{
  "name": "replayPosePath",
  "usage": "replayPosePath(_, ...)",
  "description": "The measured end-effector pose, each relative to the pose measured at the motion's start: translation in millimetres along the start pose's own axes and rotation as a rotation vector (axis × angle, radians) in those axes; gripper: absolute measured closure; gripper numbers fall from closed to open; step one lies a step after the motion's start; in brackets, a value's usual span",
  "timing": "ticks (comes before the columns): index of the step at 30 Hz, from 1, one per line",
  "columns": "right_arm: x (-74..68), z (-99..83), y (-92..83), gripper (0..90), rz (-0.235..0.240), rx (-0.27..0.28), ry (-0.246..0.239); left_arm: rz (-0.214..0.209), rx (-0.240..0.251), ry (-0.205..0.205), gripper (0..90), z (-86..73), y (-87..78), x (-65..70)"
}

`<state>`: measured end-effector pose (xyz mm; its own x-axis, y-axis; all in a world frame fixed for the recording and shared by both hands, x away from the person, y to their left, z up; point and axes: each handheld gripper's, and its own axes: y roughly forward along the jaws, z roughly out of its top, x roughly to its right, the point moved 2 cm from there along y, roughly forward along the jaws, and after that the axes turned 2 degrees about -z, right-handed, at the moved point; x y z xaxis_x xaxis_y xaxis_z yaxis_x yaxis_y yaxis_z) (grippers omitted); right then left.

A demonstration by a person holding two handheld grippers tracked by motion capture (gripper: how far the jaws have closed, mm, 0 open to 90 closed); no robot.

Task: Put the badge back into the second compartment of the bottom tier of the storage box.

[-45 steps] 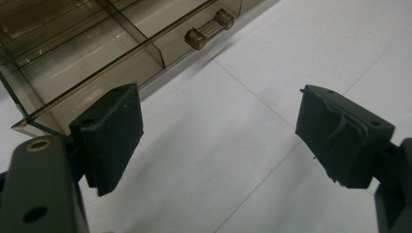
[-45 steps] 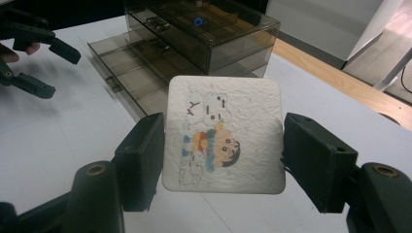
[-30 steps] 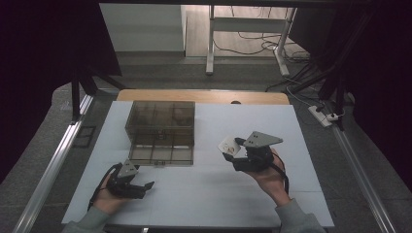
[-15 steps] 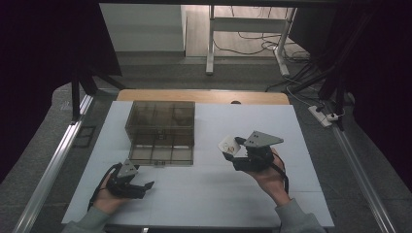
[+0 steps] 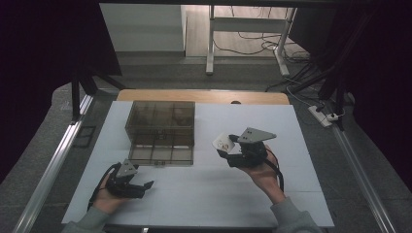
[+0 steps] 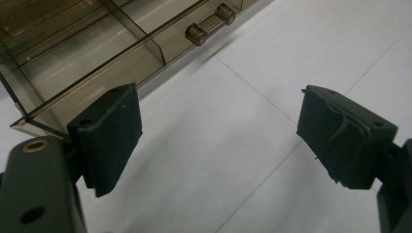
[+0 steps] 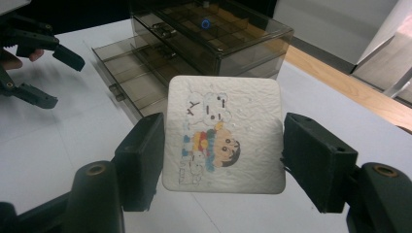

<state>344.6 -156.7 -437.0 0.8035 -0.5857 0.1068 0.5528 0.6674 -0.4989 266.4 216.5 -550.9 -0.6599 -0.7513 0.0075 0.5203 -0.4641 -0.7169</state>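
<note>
between the pads of the right gripper [image 7: 223, 160], clamped at both side edges: white square card [image 7: 224, 133], rounded corners, dimpled surface, cartoon child with dark hair and striped top, held above white table [image 5: 252, 194]. beyond, smoky clear drawer box [image 5: 163, 131], bottom drawer pulled out. left gripper [image 6: 218, 141] empty, jaws spread wide near drawer.

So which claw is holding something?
The right claw. Its jaws grip a white square card with a cartoon child on it, while the left claw is wide open with nothing between its jaws.
</note>
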Motion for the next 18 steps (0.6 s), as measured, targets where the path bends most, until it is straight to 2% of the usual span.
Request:
replayPosePath(9, -7.6, 6.0, 14.8, 32.5, 0.033, 0.003, -0.005, 0.000, 0.004, -0.001, 16.2, 0.3, -0.9, 0.1)
replayPosePath(18, -19.0, 13.7, 32.6, 32.5, 0.085, 0.014, -0.008, -0.002, 0.008, -0.001, 16.2, 0.8, -1.3, 0.2)
